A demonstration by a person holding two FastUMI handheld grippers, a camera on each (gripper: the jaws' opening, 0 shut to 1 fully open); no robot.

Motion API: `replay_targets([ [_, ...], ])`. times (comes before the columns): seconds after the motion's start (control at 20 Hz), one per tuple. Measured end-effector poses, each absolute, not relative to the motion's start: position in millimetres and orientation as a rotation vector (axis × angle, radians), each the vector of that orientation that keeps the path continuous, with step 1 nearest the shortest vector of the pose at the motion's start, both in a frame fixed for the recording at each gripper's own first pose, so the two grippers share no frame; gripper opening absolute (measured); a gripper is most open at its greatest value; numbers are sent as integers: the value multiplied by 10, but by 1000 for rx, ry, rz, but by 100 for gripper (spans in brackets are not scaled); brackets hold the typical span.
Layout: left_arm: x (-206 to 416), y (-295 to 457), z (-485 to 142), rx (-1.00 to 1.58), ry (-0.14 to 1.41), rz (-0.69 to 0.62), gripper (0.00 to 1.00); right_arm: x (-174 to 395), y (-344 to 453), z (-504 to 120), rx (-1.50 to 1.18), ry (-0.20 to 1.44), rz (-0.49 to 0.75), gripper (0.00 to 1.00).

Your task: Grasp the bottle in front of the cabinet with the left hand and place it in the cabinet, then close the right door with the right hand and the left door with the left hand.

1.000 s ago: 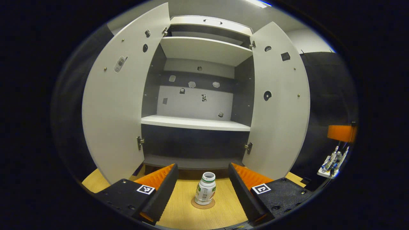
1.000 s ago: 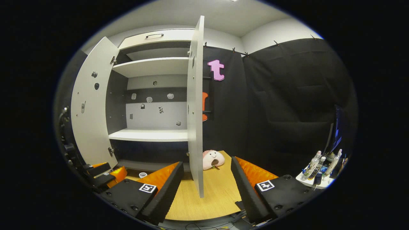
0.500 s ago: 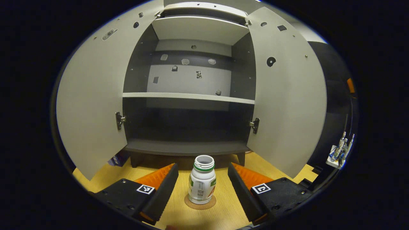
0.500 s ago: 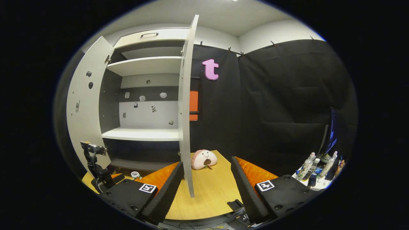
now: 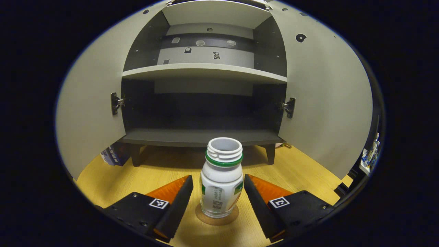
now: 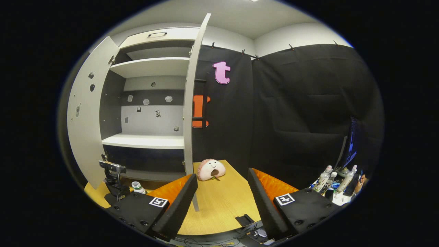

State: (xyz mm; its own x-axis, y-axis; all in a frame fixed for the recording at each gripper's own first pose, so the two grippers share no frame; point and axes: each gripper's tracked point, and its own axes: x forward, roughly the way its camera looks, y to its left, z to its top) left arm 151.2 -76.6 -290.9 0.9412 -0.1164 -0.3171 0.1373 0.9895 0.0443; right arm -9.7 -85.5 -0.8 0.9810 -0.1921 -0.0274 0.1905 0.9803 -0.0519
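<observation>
In the left gripper view the left door (image 5: 92,113) of the cabinet (image 5: 202,137) swings wide open, and the dark lower shelf (image 5: 202,136) behind it looks the natural place for the load. The left tongs (image 5: 218,192) are spread, one finger on each side of the bottle (image 5: 221,187), close beside its belly but with a sliver of gap showing on both sides, so nothing is pinched yet. The bottle stands upright on a small round coaster (image 5: 216,218) on the counter (image 5: 137,178), just in front of the cabinet's base. It has no cap, a threaded white neck and a green ring under it; it looks like thin plastic, light and probably empty, though its inside cannot be seen. I judge it smooth and rounded, apt to slip or tip if taken high, so the hold belongs across the widest part of the labelled body, with modest pressure, since a thin wall may dent. Farther right stands the right door (image 5: 329,103), also open. In the right gripper view the right tongs (image 6: 223,192) are spread and hold nothing, above the counter near that door's edge (image 6: 190,113), with a plush toy (image 6: 211,169) beyond.
</observation>
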Motion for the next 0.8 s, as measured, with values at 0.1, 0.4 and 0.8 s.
replay_targets([
  [0.1, 1519, -777, -2876, 68, 324, -143, 73, -66, -859, -6, -51, 28, -189, 93],
  [0.4, 1463, -668, -2460, 45, 325, -148, 72, 38, -745, -73, -31, 32, -144, 98],
  [0.8, 1560, -331, -1353, 21, 266, -162, 72, 202, -511, -194, 7, 45, -83, 98],
])
